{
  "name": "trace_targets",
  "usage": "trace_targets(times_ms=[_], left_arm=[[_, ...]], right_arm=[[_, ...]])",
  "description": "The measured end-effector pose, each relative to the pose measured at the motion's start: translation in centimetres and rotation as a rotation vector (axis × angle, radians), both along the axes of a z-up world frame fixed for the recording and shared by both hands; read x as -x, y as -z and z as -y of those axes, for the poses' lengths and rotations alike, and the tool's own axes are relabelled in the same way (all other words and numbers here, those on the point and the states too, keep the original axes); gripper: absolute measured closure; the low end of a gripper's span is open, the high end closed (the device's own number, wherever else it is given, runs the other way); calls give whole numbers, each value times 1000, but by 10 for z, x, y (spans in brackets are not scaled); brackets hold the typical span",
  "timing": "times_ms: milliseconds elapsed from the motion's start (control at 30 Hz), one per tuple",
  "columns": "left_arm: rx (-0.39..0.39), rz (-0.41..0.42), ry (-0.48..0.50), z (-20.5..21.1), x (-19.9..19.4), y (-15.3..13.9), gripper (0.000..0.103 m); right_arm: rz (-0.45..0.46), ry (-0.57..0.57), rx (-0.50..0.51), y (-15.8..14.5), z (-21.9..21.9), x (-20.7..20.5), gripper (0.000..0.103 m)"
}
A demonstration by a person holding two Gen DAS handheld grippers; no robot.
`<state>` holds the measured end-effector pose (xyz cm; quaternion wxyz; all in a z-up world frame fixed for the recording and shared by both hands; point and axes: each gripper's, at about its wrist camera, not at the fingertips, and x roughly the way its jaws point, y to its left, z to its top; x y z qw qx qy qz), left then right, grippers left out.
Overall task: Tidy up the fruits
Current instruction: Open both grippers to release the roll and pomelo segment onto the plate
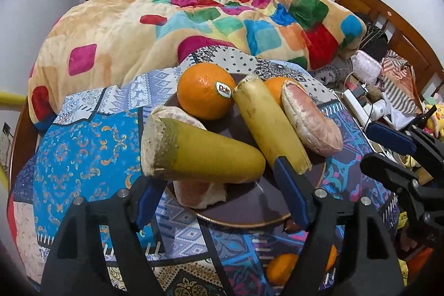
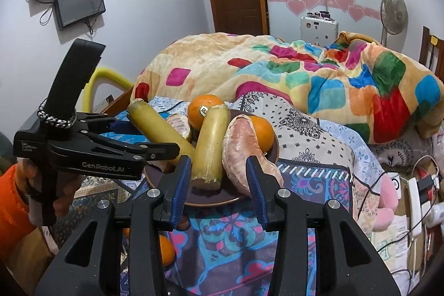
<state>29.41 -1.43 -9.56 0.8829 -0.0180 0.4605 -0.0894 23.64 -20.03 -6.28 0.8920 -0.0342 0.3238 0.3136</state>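
Only the right view shows the hand (image 2: 41,201); both grippers (image 1: 222,179) (image 2: 219,185) spread, empty.

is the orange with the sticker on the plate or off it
On it. The stickered orange sits at the far side of the dark plate, among the other fruit pieces.

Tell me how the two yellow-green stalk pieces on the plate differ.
The left stalk is greener and lies across a peeled segment; the right stalk is paler yellow and lies between the stickered orange and a pink segment. The left stalk's wide cut end faces left; the right stalk runs front to back, its near end frayed. Both are cut cylinders on the dark plate.
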Motion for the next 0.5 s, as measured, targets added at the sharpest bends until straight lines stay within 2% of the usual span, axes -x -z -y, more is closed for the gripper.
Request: trace_targets(times_ms=[367, 500], left_arm=[[-18, -58, 24, -5, 20, 15, 25], [17, -69, 25, -10, 29, 19, 25]], right_arm=[[-14, 2, 5, 4, 2, 13, 65], [-20, 3, 5, 6, 3, 16, 65]])
